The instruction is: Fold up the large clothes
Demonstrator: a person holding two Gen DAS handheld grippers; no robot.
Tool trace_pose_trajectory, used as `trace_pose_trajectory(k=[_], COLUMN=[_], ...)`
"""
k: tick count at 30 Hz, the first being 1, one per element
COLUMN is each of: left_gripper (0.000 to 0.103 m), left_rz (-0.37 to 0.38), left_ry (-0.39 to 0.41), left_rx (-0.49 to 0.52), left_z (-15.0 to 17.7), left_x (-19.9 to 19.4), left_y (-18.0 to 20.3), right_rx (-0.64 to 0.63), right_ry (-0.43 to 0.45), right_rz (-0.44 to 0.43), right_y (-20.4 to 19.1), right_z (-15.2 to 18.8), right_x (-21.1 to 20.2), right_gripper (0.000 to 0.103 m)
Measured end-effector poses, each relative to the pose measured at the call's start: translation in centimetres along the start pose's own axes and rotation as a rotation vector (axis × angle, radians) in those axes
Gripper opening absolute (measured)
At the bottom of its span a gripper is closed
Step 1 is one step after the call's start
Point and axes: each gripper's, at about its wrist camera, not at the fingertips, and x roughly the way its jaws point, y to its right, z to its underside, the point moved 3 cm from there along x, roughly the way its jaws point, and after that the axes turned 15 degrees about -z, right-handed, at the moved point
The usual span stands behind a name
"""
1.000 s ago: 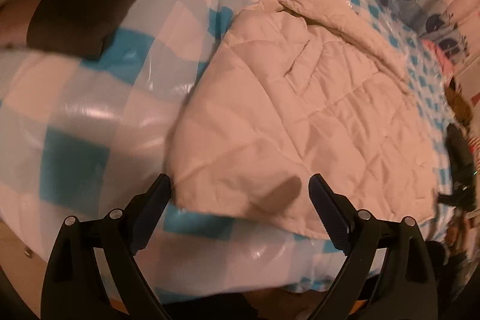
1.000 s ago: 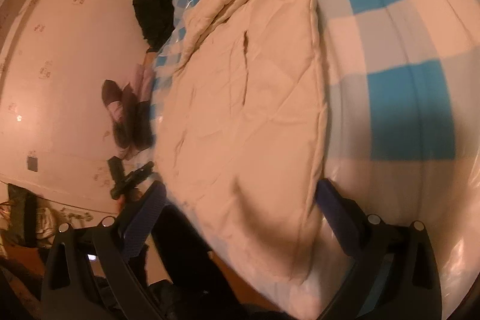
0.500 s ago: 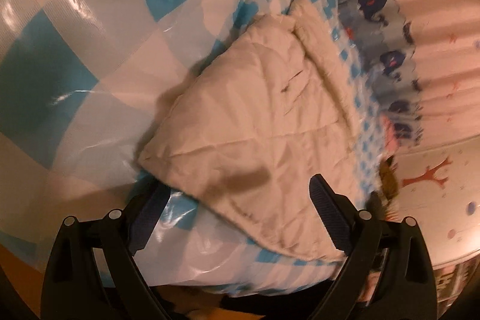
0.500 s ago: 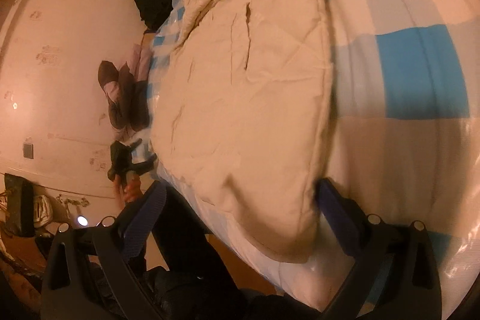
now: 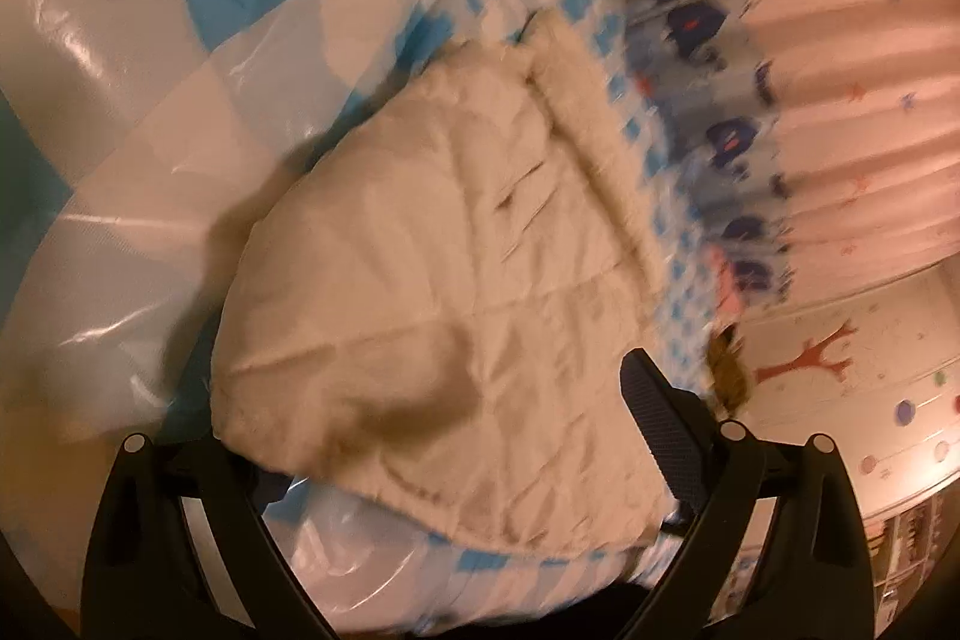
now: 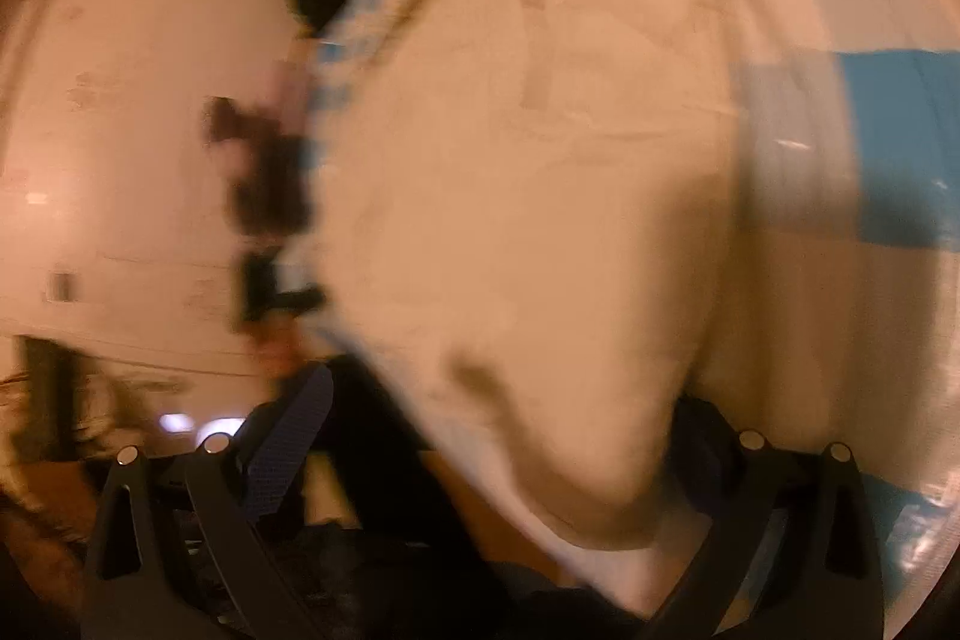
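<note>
Now cream quilted jacket on blue-checked cover; both grippers' fingers spread wide, straddling hem (right view blurred).

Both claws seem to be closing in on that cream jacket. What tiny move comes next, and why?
Probably shut both claws on the jacket's near hem. The left claw and right claw both stand open with the hem between their fingers, nothing gripped yet, so a fold can't start until they pinch it.

Each wrist camera looks forward and down between its own fingers at close range, the left toward a curtain, the right toward the floor, both sharing the cream quilted garment on the checked cover.
</note>
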Motion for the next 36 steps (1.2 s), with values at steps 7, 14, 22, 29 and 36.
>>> trace_pose_trajectory(k=[7,14,22,29,36], left_gripper=[0.091,0.091,0.071,0.014,0.008], left_rz=[0.0,0.059,-0.029,-0.081,0.017], left_ry=[-0.018,-0.015,-0.003,0.001,0.025], left_rx=[0.019,-0.074,0.009,0.087,0.127], left_z=[-0.3,-0.4,-0.2,-0.4,0.1], left_x=[1.1,0.8,1.2,1.3,-3.0], left_y=[0.5,-1.3,-0.2,0.4,5.0], right_rx=[0.069,0.03,0.009,-0.035,-0.162], right_ry=[-0.022,-0.025,0.035,0.094,0.191], right_rz=[0.126,0.1,0.136,0.071,-0.029], right_y=[2.4,1.5,0.8,-0.7,-6.7], right_z=[-0.2,-0.1,0.1,-0.3,-1.3], right_x=[-0.3,0.2,0.7,0.4,-2.4], right_gripper=[0.097,0.096,0.023,0.019,0.017])
